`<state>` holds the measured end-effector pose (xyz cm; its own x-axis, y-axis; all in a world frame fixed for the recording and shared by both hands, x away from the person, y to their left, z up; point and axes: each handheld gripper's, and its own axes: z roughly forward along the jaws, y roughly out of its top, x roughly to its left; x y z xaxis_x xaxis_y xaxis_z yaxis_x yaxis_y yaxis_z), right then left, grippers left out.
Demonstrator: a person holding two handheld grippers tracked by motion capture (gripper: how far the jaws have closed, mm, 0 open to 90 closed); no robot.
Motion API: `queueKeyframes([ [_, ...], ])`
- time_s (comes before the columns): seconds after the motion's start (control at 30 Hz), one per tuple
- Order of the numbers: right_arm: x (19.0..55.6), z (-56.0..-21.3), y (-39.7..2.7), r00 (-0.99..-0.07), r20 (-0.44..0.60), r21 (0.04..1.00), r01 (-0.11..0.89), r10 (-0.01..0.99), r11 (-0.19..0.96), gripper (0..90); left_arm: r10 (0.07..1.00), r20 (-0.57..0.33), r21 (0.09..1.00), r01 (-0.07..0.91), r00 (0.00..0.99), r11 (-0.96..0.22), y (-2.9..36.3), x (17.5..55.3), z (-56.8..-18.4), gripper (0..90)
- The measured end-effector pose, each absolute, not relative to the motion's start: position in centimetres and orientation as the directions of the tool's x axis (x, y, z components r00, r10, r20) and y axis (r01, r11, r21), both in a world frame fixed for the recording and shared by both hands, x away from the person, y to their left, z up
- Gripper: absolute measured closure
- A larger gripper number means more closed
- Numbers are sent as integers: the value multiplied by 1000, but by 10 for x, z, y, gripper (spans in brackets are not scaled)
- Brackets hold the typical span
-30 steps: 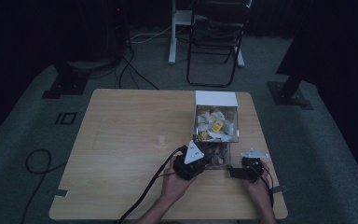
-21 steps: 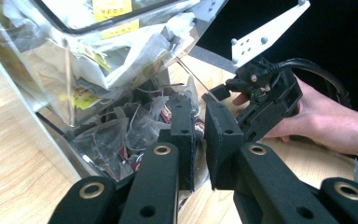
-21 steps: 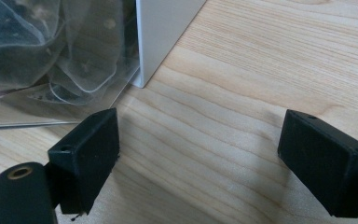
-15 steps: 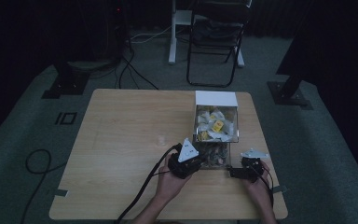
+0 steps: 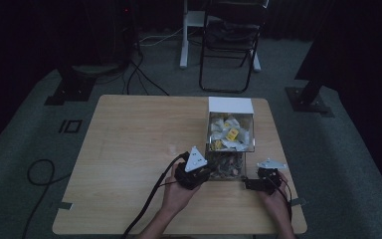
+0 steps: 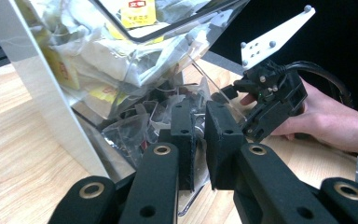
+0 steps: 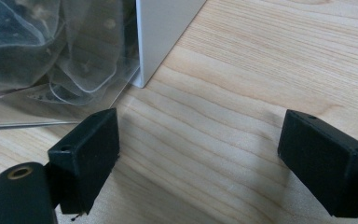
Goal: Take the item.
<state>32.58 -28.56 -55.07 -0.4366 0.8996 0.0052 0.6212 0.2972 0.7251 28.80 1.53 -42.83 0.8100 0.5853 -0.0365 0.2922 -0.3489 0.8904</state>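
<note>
Thing in hand: clear plastic packet (image 6: 135,135) in the lower bin of a clear dispenser box (image 5: 230,139), lower centre of the left gripper view; in the high view the bin sits right of centre, at the table's near-right part.
Contents: lower bin holds dark items in clear wrappers; upper compartment holds white and yellow sachets (image 5: 231,133), upper left of the left gripper view.
Left gripper (image 6: 199,140): jaws drawn close together, pinched on a thin clear film edge at the bin's mouth; which packet the film belongs to I cannot tell.
Right gripper (image 7: 198,154): jaws spread wide, nothing between them, over bare wood just beside the box's white corner (image 7: 161,37); in the high view it sits at lower right (image 5: 251,184).
Table (image 5: 129,149): light wood, otherwise bare left of the box.
Step, as judged: drawing one packet out of the lower bin.
To do it well: keep the pinch on the film firm, pull straight out along the bin's opening, slowly, so that neighbouring wrappers do not come too.
Bracing: right gripper may steady the box's corner should it slide.
Risk: film slips, or the box shifts toward the table edge.
</note>
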Motion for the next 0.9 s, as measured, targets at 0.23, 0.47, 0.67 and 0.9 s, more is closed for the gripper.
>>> queueKeyframes([
  [0.23, 326, -551, -286, -436, 6, 726, 621, 900, 296, 124, 597, -37, 891, 297, 802, -343, 23, 289, -428, 833],
  [0.47, 326, -551, -286, -437, 5, 726, 621, 900, 297, 124, 613, -45, 893, 306, 789, -329, 32, 291, -428, 833],
  [0.67, 326, -551, -286, -437, 5, 726, 620, 899, 298, 124, 624, -45, 894, 311, 780, -324, 39, 294, -427, 833],
  [0.9, 326, -551, -286, -437, 5, 725, 621, 899, 298, 124, 637, -50, 894, 319, 769, -315, 49, 297, -427, 833],
])
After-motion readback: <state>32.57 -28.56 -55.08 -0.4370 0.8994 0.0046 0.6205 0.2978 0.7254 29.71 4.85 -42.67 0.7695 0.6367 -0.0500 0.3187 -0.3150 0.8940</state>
